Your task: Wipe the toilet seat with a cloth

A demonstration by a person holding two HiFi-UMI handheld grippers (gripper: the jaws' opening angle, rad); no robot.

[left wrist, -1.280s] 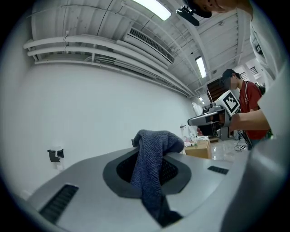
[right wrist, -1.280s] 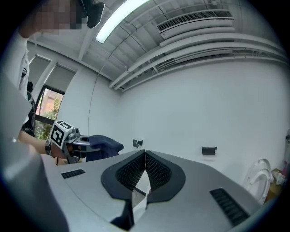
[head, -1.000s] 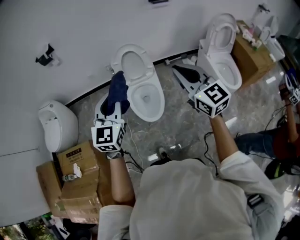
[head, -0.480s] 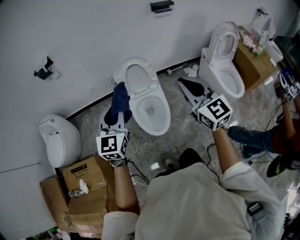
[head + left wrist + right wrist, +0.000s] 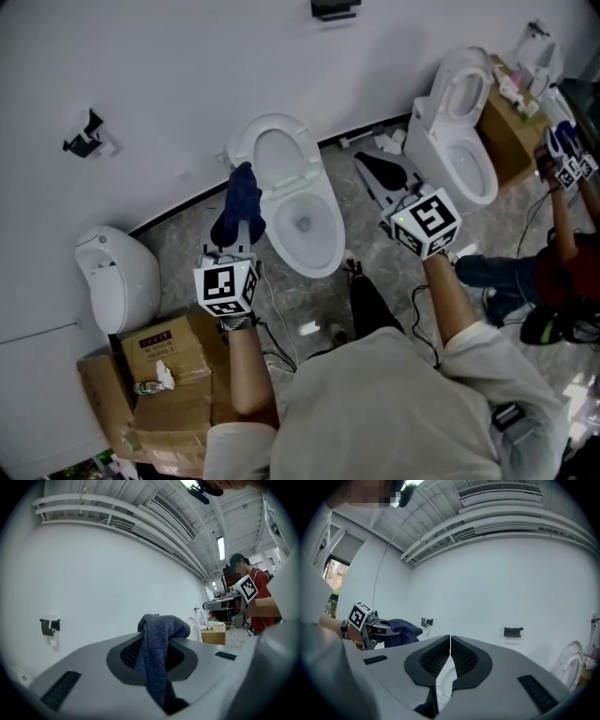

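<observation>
Cloth (image 5: pixel 236 199): dark blue, pinched at its lower end in the left gripper (image 5: pixel 232 240), bunched and standing up past the jaw tips. Confirmed in the left gripper view: cloth (image 5: pixel 161 630) filling the gap, left gripper (image 5: pixel 157 656) closed on it.

Toilet seat (image 5: pixel 328 258): down on the bowl of the middle toilet, lid (image 5: pixel 281 155) raised toward the wall. Located to the right of the left gripper, its left edge just beside the cloth in the head view. No contact made out. Height of the cloth above the seat not readable from above. Left gripper view aimed at the wall and ceiling, so the tips judged raised rather than dipped toward the seat.

Long axis of the seat: from the wall out toward the person, roughly in line with the left gripper's own pointing direction.

Right gripper (image 5: pixel 370 169): on the opposite side of the bowl, seat to its left and apart from it. Right gripper (image 5: pixel 450 641) closed pad to pad, nothing held.

Assessment: left gripper nearer to the seat and the only one carrying the cloth. Coming move judged a short shift to the right, tips tilted down, to lay the cloth on the seat's left side. Wiping not yet begun.
</observation>
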